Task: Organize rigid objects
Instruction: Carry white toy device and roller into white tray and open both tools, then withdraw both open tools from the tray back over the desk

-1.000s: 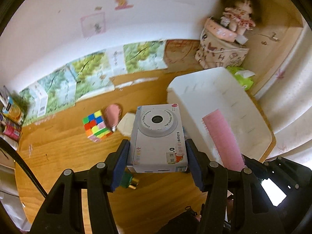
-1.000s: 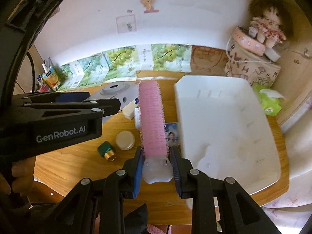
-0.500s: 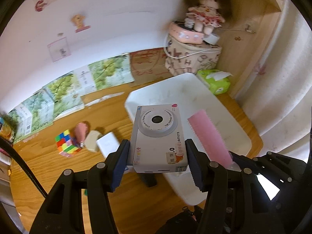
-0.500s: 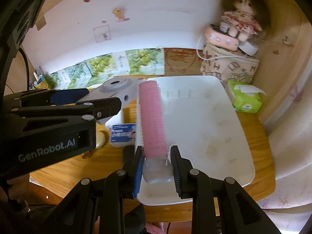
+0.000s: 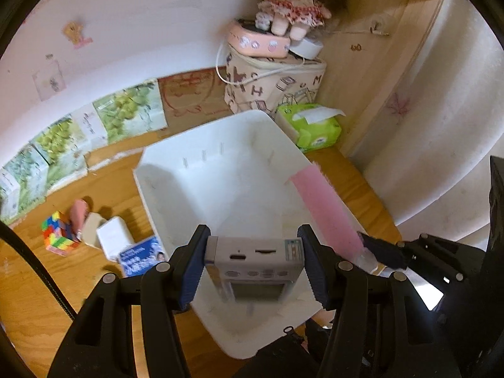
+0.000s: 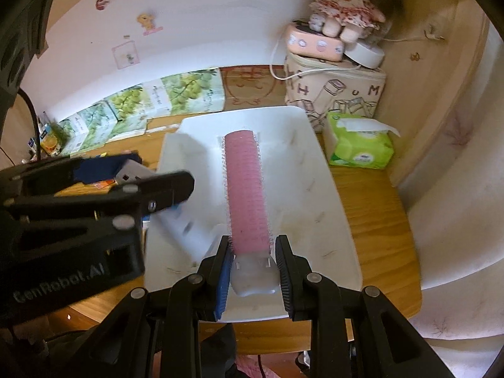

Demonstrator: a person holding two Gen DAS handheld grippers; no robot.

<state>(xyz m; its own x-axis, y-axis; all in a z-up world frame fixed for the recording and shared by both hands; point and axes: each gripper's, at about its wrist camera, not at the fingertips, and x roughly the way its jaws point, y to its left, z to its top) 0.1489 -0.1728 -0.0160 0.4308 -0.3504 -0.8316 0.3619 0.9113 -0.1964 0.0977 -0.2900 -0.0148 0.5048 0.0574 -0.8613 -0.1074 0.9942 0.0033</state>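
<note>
The white bin (image 5: 220, 170) lies directly under both pairs of jaws. To do the drop well, lower each item close to the bin floor before letting go, one at a time. The left gripper (image 5: 253, 263) is clamped on a toy camera (image 5: 255, 258); the right gripper (image 6: 253, 271) pinches the handle of a pink hair roller (image 6: 245, 189). Beyond the jaws, the wooden desk (image 5: 37, 283) meets a white wall; a Rubik's cube (image 5: 58, 233) sits left of them.

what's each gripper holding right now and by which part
The left gripper clamps a small grey camera by its two short sides. The right gripper pinches a pink hair roller by its clear handle end.
</note>
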